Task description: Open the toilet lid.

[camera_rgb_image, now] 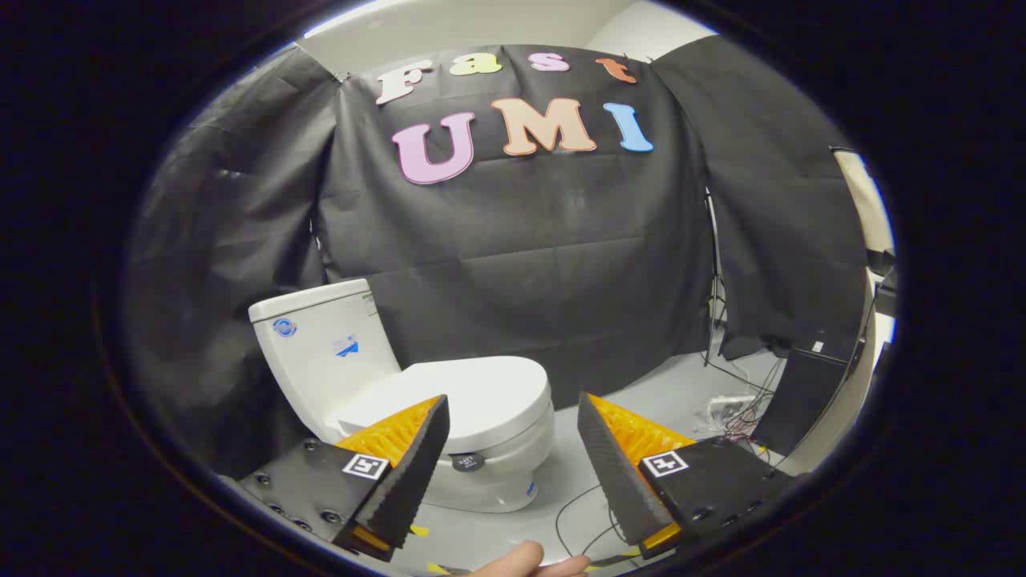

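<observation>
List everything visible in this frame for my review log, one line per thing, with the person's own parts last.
toilet: one, white, on the floor beyond the fingers, nearer the left one
toilet lid: one, white, down flat on the bowl
tank: one, white, behind the lid, against the black cloth
floor: one, light grey, under the toilet
cables: a loose tangle, dark and red, on the floor beyond the right finger
black box: one, black, standing beyond the cables
yellow tape marks: a few, yellow, on the floor in front of the toilet
gripper: one, fingers wide apart, holding nothing, short of the toilet
hand: one, part showing below the fingers
</observation>
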